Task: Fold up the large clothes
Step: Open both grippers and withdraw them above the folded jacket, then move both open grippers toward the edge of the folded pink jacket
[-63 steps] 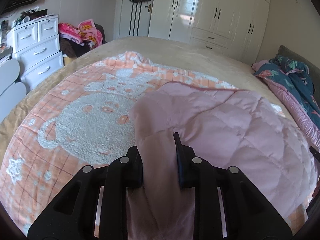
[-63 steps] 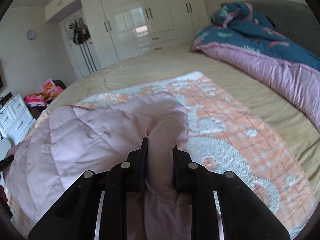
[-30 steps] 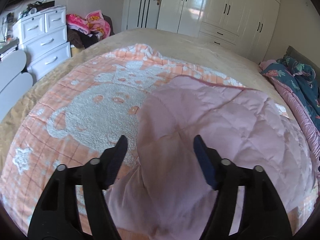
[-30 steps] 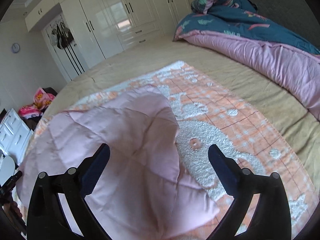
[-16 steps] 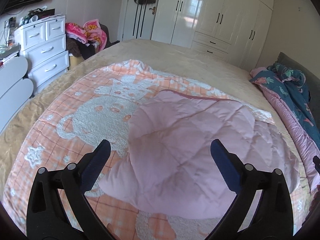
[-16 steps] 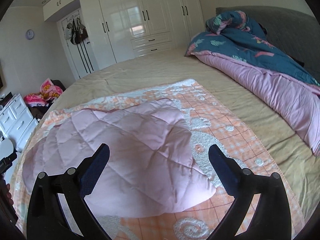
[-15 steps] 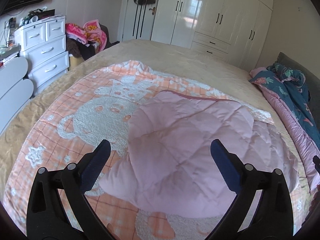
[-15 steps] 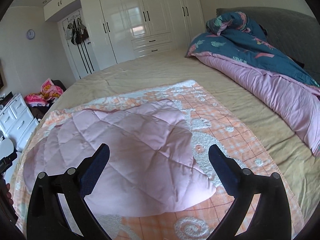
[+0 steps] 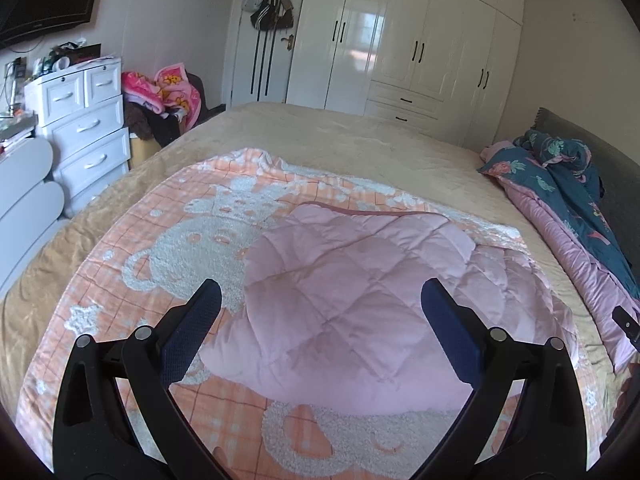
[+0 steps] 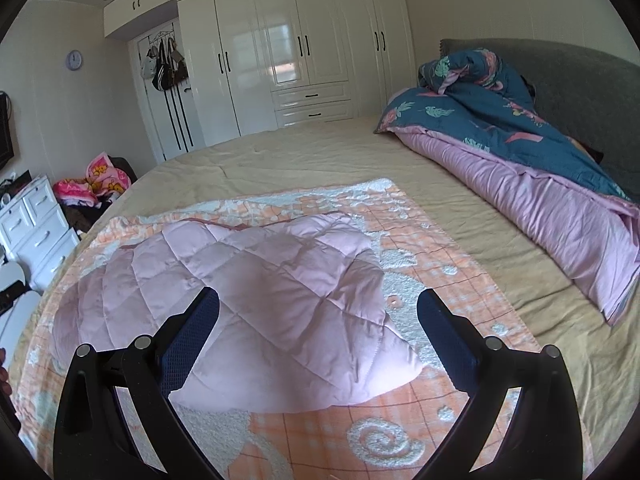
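A pink quilted garment [image 9: 360, 292] lies folded on an orange and white patterned blanket [image 9: 168, 240] on the bed; it also shows in the right wrist view [image 10: 264, 300]. My left gripper [image 9: 320, 320] is open and empty, held above the garment's near edge without touching it. My right gripper [image 10: 318, 320] is open and empty too, above the garment's near right part. The blanket shows in the right wrist view as well [image 10: 440, 280].
The beige bed sheet [image 9: 360, 140] reaches to white wardrobes [image 9: 420, 40]. A blue and pink duvet [image 10: 520, 168] is piled along the headboard side. A white drawer chest [image 9: 80, 128] and a heap of clothes [image 9: 168, 92] stand left of the bed.
Both grippers let go of the pink garment, opened wide and drew back and up. The garment now lies flat and folded on the blanket.
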